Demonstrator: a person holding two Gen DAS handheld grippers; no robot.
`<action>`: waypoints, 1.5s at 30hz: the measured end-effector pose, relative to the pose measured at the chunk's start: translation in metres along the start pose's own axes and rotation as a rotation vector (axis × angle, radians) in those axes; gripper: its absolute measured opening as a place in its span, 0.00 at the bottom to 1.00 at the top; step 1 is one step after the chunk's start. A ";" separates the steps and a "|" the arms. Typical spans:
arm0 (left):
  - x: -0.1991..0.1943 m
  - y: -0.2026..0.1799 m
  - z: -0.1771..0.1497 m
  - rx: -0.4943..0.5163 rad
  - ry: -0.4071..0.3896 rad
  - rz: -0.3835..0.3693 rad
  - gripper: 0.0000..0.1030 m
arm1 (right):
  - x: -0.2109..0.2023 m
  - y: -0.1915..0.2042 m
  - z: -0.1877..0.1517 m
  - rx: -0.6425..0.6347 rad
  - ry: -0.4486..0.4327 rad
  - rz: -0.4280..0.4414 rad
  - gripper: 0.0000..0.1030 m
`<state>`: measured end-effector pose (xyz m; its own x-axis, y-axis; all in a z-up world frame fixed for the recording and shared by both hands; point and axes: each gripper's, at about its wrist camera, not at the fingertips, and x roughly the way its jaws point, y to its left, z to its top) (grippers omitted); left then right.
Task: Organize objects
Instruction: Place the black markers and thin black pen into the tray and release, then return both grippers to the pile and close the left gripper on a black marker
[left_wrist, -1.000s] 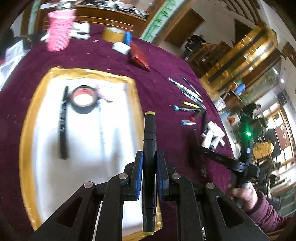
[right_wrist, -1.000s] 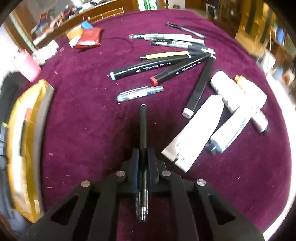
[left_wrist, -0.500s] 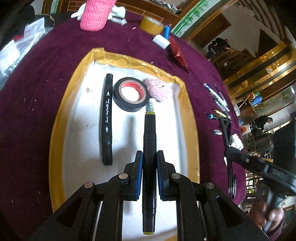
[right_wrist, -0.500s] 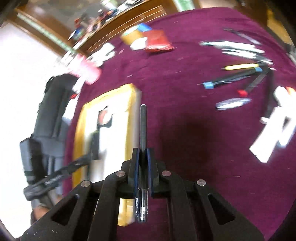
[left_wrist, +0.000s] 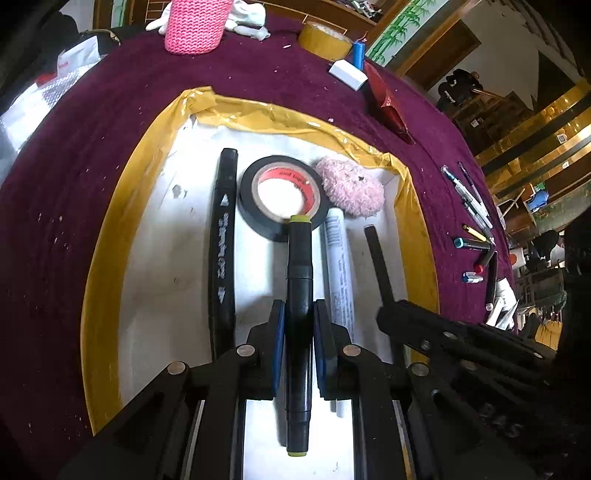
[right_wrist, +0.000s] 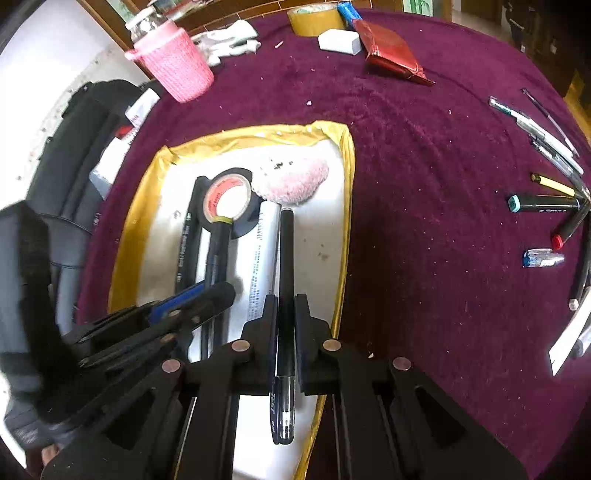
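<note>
My left gripper is shut on a black marker with a yellow-green cap, held over the white tray with the yellow rim. My right gripper is shut on a slim black pen, also above the tray, beside its right rim. In the tray lie a black marker, a roll of black tape, a pink fluffy pad and a white tube. The right gripper and its pen show at the right in the left wrist view.
Several pens and markers lie on the purple cloth to the right, with white tubes at the edge. At the back stand a pink knitted cup, a roll of brown tape, a white eraser and a red packet.
Both grippers have moved in over the tray. The right one swung left from the pile of pens with its black pen; the left one came lower and further over the tray with its marker.
</note>
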<state>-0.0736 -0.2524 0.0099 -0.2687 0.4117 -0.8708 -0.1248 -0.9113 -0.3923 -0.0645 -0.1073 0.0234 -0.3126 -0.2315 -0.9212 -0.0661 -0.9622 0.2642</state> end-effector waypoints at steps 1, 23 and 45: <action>-0.001 0.001 -0.001 -0.003 0.006 0.000 0.12 | 0.002 0.001 -0.001 -0.004 0.003 -0.006 0.06; -0.077 -0.038 -0.013 -0.029 -0.134 -0.045 0.45 | -0.154 -0.079 -0.015 0.058 -0.398 -0.164 0.08; 0.043 -0.268 -0.038 0.353 0.013 -0.029 0.49 | -0.164 -0.380 -0.093 0.517 -0.246 -0.121 0.94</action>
<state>-0.0159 0.0092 0.0661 -0.2483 0.4354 -0.8653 -0.4553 -0.8409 -0.2925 0.0998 0.2833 0.0471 -0.4808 -0.0249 -0.8765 -0.5495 -0.7704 0.3234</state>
